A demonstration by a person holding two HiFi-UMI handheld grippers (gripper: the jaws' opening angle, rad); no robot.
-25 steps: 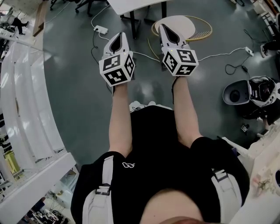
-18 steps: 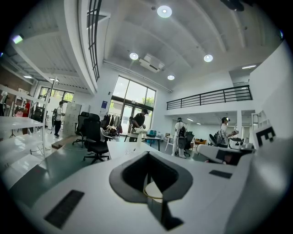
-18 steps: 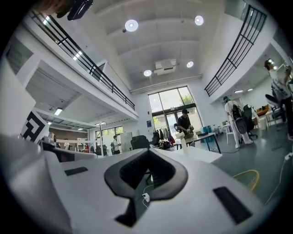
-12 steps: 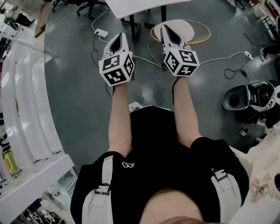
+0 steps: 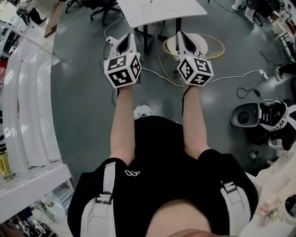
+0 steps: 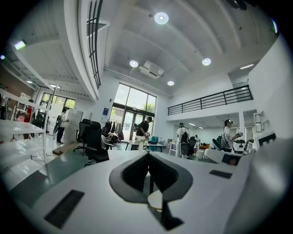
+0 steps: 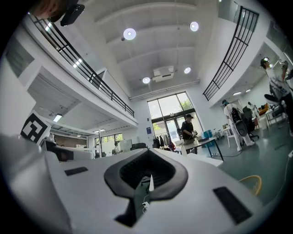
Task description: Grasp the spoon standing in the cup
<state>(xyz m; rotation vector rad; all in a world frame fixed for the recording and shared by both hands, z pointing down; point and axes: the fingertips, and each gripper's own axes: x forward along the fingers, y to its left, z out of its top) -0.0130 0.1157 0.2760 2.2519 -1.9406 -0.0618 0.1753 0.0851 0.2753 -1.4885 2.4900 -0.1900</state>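
I see no spoon and no cup that I can make out clearly; a small glassy thing (image 5: 147,5) stands on the white table (image 5: 162,10) at the top edge of the head view, too small to identify. Both grippers are held out over the grey floor, short of that table. My left gripper (image 5: 126,39) has its jaws together with nothing between them, and its own view (image 6: 149,157) looks across an open hall. My right gripper (image 5: 181,37) is shut and empty too, as in its own view (image 7: 149,177).
White shelving (image 5: 27,115) runs along the left. Under the table lie a yellow hoop (image 5: 217,44) and white cables (image 5: 240,76). A white and black machine (image 5: 261,113) sits on the floor at the right. Office chairs (image 5: 99,7) stand at the back left.
The head view has tipped forward: the white table now shows more at the top. Both grippers sit slightly higher in the picture. Their jaws have stayed together.
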